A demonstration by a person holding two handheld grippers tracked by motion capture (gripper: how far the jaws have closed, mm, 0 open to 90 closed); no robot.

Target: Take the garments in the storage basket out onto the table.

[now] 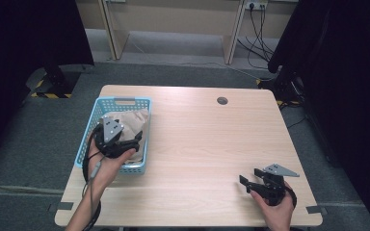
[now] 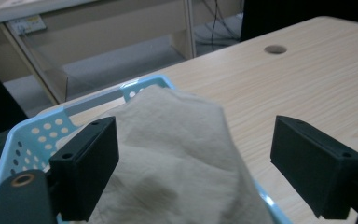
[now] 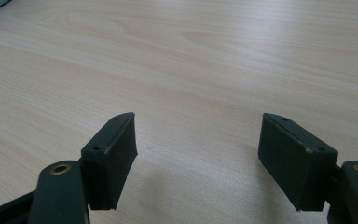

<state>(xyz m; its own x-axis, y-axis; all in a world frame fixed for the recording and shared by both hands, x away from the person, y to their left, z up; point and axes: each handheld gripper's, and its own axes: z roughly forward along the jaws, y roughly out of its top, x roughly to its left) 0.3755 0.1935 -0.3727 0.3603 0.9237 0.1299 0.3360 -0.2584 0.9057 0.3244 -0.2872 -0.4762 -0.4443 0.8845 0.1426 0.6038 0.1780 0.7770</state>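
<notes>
**Inspector:** At the left edge of the table, what do you have?

**Operator:** I see a light blue perforated basket [image 1: 92, 126] standing near the left side of the wooden table [image 1: 202, 144]. A crumpled beige cloth [image 1: 135, 123] lies inside it, heaped above the rim. My left gripper [image 1: 136, 140] sits over the near half of the basket, held in the person's left hand [image 1: 107, 166].

**Inspector:** State of that tool?

**Operator:** Jaws spread wide, nothing clamped. From the left gripper view, the cloth [image 2: 177, 158] rises between and beyond the two black jaws; the left jaw overlaps the fabric's edge, though I cannot tell whether it touches. The right jaw stands over bare table beside the basket's [image 2: 32, 135] rim.

**Inspector:** And the right side?

**Operator:** My right gripper [image 1: 244, 182] is low over the near right part of the table, well apart from the basket, gripped by the person's right hand [image 1: 277, 204]. Its jaws point left.

**Inspector:** Open or closed?

**Operator:** Wide as well. The right gripper view shows plain wood grain between the jaws, which hold nothing.

**Inspector:** Anything further on the surface?

**Operator:** A round cable hole [image 1: 222, 100] near the far edge.
</notes>
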